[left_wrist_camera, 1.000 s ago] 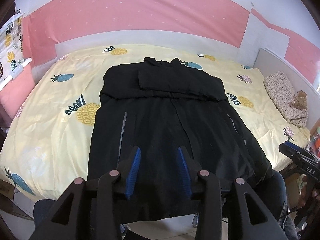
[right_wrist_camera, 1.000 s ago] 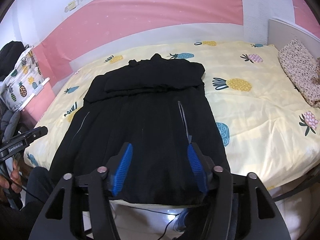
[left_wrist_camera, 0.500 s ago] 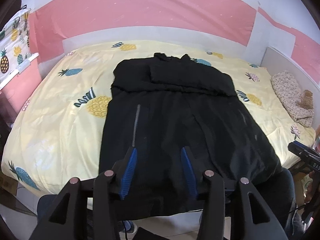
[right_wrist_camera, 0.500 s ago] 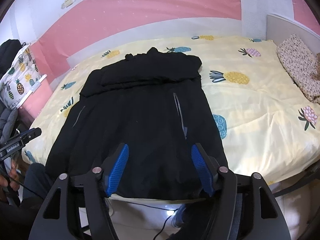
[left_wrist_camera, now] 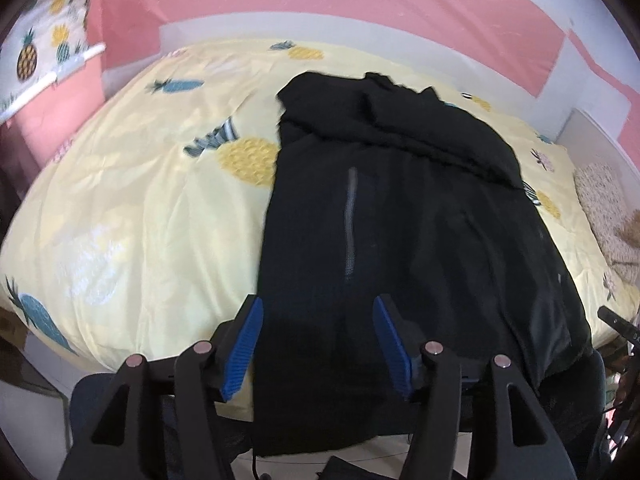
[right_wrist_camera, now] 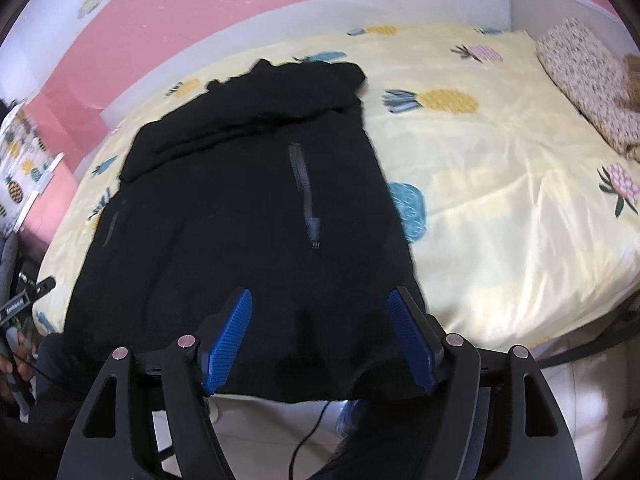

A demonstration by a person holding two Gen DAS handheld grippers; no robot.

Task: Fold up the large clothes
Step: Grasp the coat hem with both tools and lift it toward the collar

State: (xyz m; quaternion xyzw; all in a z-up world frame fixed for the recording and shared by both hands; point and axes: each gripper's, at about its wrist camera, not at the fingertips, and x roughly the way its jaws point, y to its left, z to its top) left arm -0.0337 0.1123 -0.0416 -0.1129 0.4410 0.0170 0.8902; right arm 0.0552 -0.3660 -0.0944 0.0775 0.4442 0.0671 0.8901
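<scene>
A large black coat [left_wrist_camera: 400, 216] lies flat on the bed with its top part folded down across the chest and its hem hanging over the near bed edge. It also shows in the right wrist view [right_wrist_camera: 256, 200]. My left gripper [left_wrist_camera: 318, 344] is open and empty, just above the hem at the coat's left side. My right gripper [right_wrist_camera: 320, 340] is open and empty, just above the hem at the coat's right side. Each gripper shows as a dark tip at the other view's edge.
The bed has a yellow pineapple-print cover [left_wrist_camera: 140, 208], also seen in the right wrist view [right_wrist_camera: 500, 184]. A floral pillow [right_wrist_camera: 588, 76] lies at the right end by a white headboard. A pink and white wall stands behind. A cable [right_wrist_camera: 308, 432] hangs below the bed edge.
Both grippers have moved forward and down toward the coat's hem and spread apart, the left toward the coat's left side, the right toward its right side. The coat has not moved.
</scene>
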